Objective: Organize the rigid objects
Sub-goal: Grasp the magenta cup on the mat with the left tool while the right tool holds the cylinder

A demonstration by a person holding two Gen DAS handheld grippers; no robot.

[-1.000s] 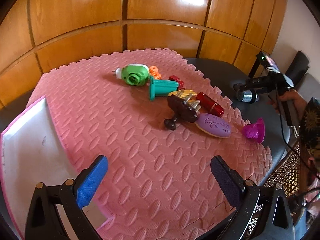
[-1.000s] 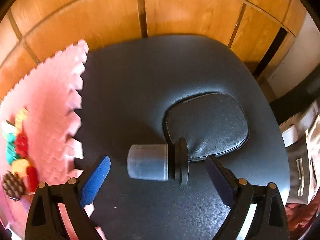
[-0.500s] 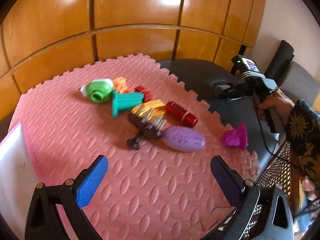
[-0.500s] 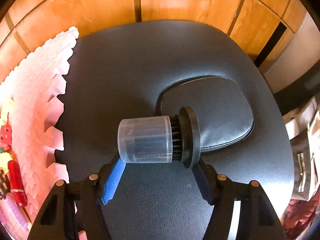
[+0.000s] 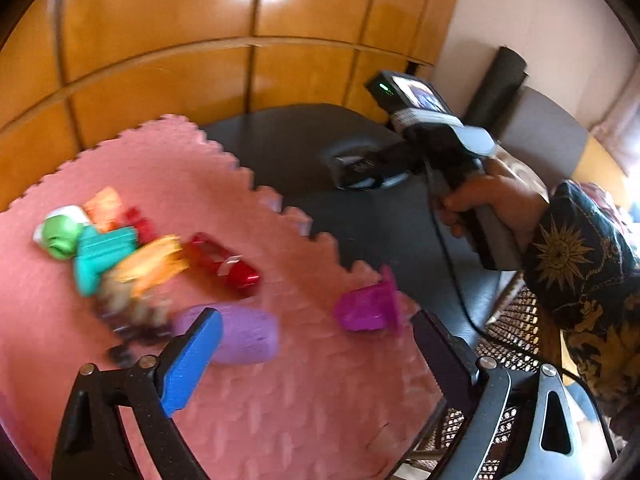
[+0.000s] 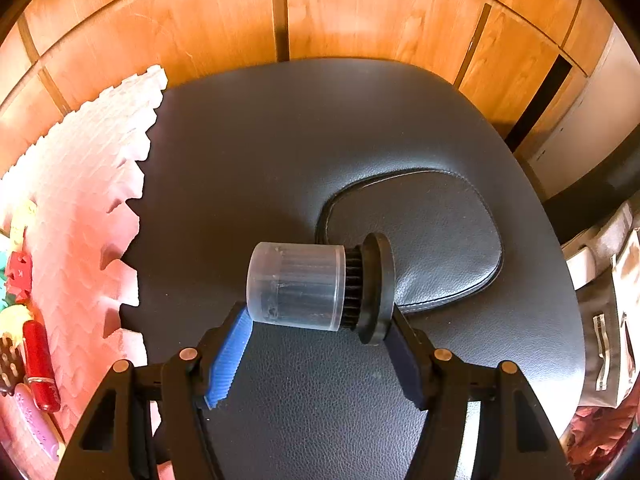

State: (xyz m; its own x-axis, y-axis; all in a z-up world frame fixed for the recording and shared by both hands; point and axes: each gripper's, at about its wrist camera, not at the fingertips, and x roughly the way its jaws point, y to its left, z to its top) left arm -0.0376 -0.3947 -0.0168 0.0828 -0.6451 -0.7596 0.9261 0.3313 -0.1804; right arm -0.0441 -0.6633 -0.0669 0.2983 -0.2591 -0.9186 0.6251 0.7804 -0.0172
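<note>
Pads of the right gripper [image 6: 320, 350] clamp the capped brush [image 6: 316, 286] end to end on the black seat [image 6: 360, 128], ready to lift, while the left gripper [image 5: 316, 354], empty and narrowing, frames the magenta cup [image 5: 366, 306] at its twelve o'clock on the pink mat [image 5: 280, 392].

Your left gripper [image 5: 316, 344] has black arms, shiny round screws and one bright blue pad [image 5: 192, 360]. Your right gripper [image 6: 320, 344] looks the same. At three o'clock, your dark sleeve [image 5: 580, 264] has gold suns, and a black cable [image 5: 460, 280] hangs down.
</note>
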